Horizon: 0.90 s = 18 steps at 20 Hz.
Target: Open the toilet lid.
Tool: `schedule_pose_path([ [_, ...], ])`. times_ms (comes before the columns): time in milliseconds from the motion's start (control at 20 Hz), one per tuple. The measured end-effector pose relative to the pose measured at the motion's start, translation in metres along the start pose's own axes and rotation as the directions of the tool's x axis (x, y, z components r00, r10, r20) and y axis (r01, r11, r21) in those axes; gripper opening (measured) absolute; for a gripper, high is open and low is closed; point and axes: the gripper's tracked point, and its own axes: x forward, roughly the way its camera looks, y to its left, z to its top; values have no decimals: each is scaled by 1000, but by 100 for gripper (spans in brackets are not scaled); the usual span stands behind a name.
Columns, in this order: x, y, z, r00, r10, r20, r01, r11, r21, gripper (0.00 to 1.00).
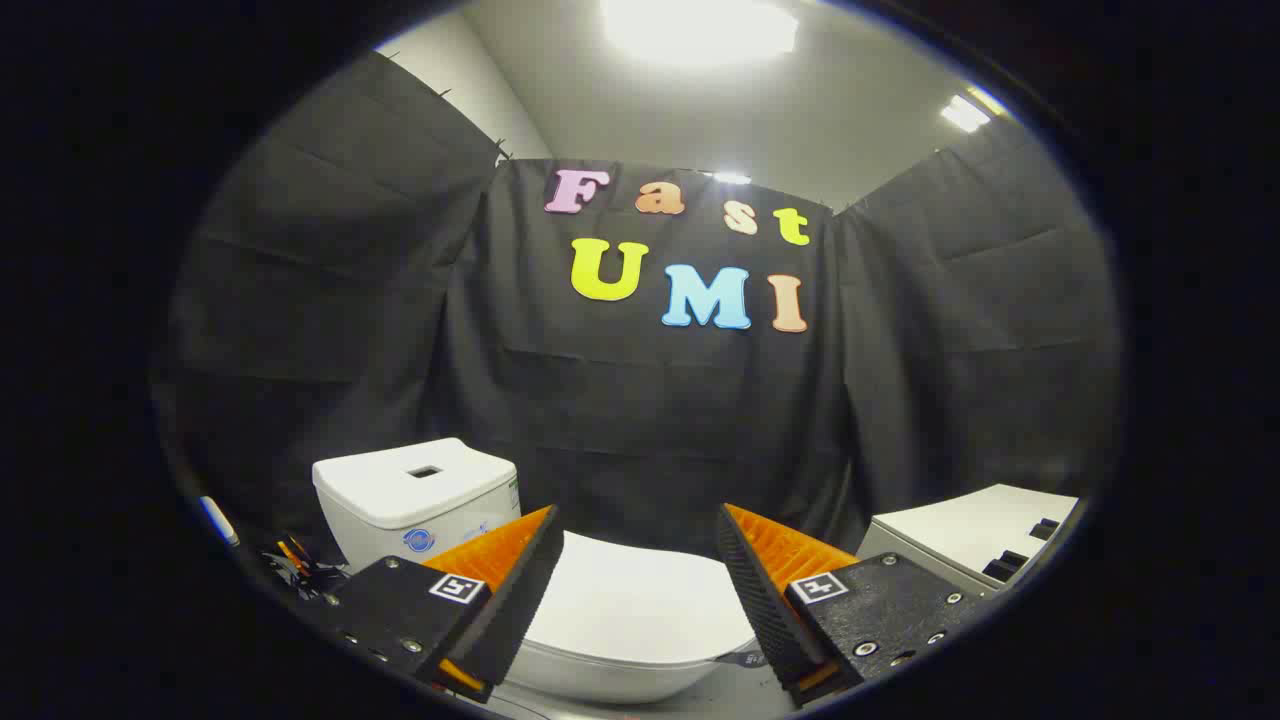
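Gripper (637, 545) with jaws spread wide, nothing held, above the closed toilet lid (640, 610) (white), with the cistern (415, 500) left of and beyond that lid.

Toilet lid (640, 605) partly covered on both flanks by the spread fingers of the gripper (637, 545), nothing between them; hidden there the lid's side edges, and impossible to tell whether either finger touches it. Bowl (610, 680) beneath cut off at its lower part, base unseen. Cistern (415, 500) masked at its lower right corner by the left finger; round sticker on its front too small to make out. Tangle of small things (295, 565) left of the cistern too dark and tiny to identify. Pale cabinet (970, 535) on the right cropped at its far end, dark items on top unclear.
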Motion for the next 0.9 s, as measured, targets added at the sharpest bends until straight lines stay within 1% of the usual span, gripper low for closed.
schedule_pose_path([
  [250, 0, 0, -1, 1000, 1, -3, -1, 1000, 14, 95],
  [900, 1, 5, -8, 999, 22, -31, -23, 999, -29, 95],
])
